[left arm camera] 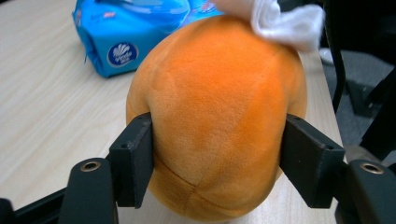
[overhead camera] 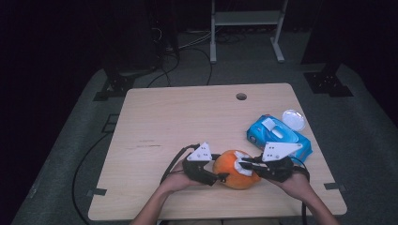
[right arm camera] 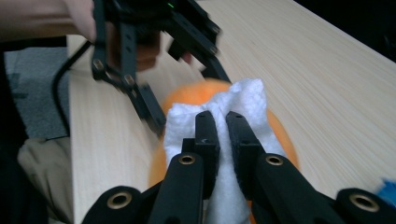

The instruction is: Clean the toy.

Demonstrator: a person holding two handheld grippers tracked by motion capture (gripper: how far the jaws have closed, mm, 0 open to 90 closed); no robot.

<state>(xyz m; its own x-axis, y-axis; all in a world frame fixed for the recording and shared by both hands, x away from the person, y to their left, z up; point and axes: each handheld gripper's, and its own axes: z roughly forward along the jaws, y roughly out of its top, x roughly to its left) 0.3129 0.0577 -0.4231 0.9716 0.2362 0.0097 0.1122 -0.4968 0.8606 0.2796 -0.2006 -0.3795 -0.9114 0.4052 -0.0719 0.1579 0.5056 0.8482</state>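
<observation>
Two grippers meet over one orange plush toy at the near edge of my wooden table, just right of centre. My left gripper clamps the toy from the left: in the left gripper view its black jaws press into both flanks of the toy, denting the pile on either side. My right gripper comes in from the right with its jaws drawn together on a white wipe, pinched between the pads and laid against the toy's upper side.

Seen close, the toy is a rounded, egg-like lump of short, bright orange fleece, slightly paler where the light falls, with thin stitched seams meeting low on its near face. It rests on the tabletop. In the right gripper view the wipe is crumpled and textured, bunching above my jaw tips and draping over the orange surface, while my left gripper reaches in from beyond it.

Just beyond the toy and to its right lies a blue pack of wipes, its white flap on top; a clear round lid sits at the pack's far right corner. A small round hole marks the table's far side.
</observation>
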